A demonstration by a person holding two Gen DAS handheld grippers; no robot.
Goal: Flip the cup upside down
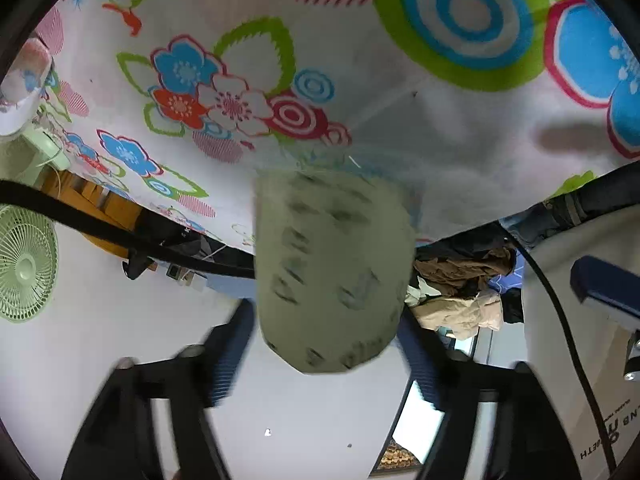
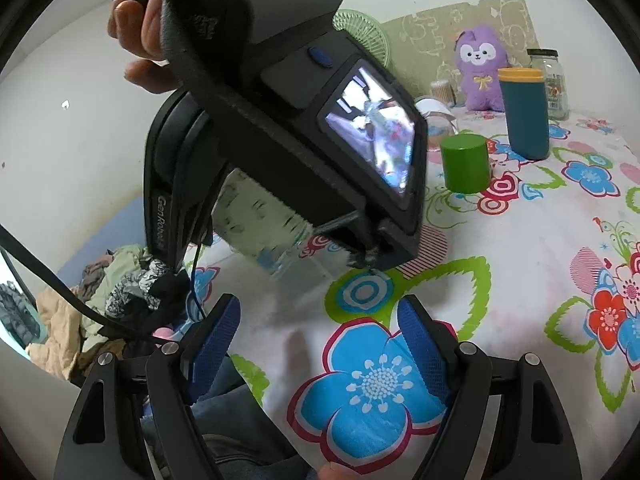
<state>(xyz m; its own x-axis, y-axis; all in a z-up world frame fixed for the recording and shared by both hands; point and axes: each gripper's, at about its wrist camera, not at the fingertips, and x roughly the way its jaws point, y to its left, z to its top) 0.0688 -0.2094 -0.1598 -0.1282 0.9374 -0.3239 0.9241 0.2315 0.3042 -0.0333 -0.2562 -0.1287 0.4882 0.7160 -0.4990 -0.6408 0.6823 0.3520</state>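
A clear glass cup (image 1: 332,272) with faint dark markings sits between my left gripper's blue pads (image 1: 230,356), held in the air and turned over, blurred by motion. My left gripper (image 1: 324,344) is shut on it. In the right wrist view the cup (image 2: 260,220) shows under the left gripper's black body (image 2: 280,120), above the flowered cloth (image 2: 500,300). My right gripper (image 2: 316,340) is open and empty, low over a blue flower print.
A green cylinder (image 2: 466,162), a teal bottle with yellow lid (image 2: 524,114), a glass jar (image 2: 554,80) and a purple plush toy (image 2: 480,68) stand at the far side. A clothes pile (image 2: 100,300) lies off the left edge. A green fan (image 1: 24,264) stands beyond.
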